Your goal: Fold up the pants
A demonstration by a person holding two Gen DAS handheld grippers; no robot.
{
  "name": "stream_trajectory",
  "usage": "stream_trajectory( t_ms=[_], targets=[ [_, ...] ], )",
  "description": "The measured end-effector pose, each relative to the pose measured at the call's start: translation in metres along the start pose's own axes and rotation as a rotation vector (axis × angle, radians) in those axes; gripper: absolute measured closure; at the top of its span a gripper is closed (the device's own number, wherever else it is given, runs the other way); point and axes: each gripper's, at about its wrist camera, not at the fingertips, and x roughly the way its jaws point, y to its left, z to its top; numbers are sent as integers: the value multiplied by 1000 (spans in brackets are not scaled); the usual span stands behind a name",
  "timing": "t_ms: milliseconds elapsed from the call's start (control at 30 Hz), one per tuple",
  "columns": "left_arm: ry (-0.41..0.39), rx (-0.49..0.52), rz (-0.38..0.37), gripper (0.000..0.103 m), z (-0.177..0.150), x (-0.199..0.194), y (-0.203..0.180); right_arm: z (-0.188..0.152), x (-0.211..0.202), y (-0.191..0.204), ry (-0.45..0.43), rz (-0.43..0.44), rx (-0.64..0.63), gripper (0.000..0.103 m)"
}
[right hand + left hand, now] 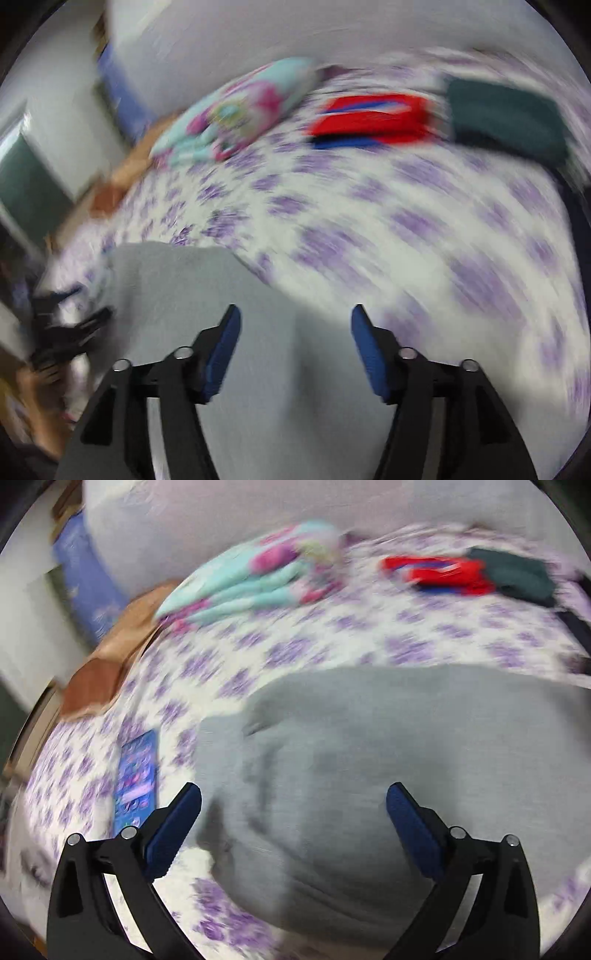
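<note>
The grey pants (369, 775) lie spread on the bed (332, 642), bunched into soft folds directly ahead of the left hand-held gripper (293, 801), whose blue-padded fingers (173, 830) stand wide apart with nothing between them; the cloth fills the space beyond both fingertips and runs off to that gripper's right; seen from the right hand-held gripper (295, 325), the same grey pants (207, 295) sit under and ahead of its left finger and spread away to its left, while its own jaws are moderately apart and hold nothing; both views are heavily smeared, so whether either gripper touches the fabric I cannot tell. Just left of the left gripper a blue phone (135, 779) lies flat on the purple-flowered sheet; farther ahead and to the left a turquoise and pink garment (258, 579) is heaped near the far edge of the bed; ahead and to the right a red and blue folded item (439, 572) lies just beside a dark green folded cloth (517, 576); a brown cushion (107, 672) rests at the bed's left edge; a pale wall (221, 513) rises behind.
</note>
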Motion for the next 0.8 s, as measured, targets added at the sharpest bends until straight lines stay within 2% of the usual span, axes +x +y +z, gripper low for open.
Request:
stream_trajectory(
  t_ms=[33,67,100,133,200,233,300,367,433,500,567,600,667,700,733,767,800],
  targets=[
    [86,-62,-29,4,-1,22,9,-20,-30,-28,-20,2,90,37],
    [115,-128,-85,4,-2,30,17,-37,-53,-46,-37,-1,155,37],
    [110,-182,-116,4,-1,29,24,-54,-78,-64,-58,-12,217,33],
    [105,-176,-109,4,1,26,24,-74,-106,-81,-85,-48,280,28],
    [77,-149,-42,4,7,15,18,-102,-147,-97,-130,-146,347,20],
    [34,-143,-14,5,12,2,12,-116,-166,-103,-158,-177,379,14],
    [-22,-131,-70,5,18,-16,3,-135,-185,-111,-186,-163,412,10],
    [-60,-74,-172,5,24,-33,-20,-143,-181,-120,-180,-157,443,10],
    [-85,-21,-194,5,27,-42,-43,-148,-160,-134,-142,-162,523,10],
    [-90,6,-205,5,27,-45,-58,-151,-138,-143,-111,-125,589,10],
    [-81,41,-270,5,25,-42,-72,-151,-121,-150,-123,-110,607,9],
    [-49,65,-291,5,22,-33,-81,-149,-117,-152,-153,-119,597,9],
    [35,116,-285,5,14,-8,-99,-147,-113,-159,-221,-143,613,15],
    [96,132,-258,4,9,11,-107,-145,-113,-161,-239,-154,628,46],
    [100,125,-250,4,7,17,-109,-142,-112,-165,-247,-164,646,71],
    [55,108,-246,4,3,15,-110,-140,-113,-168,-242,-141,667,74],
    [45,105,-245,4,1,13,-110,-135,-115,-167,-238,-129,675,79]
  ],
)
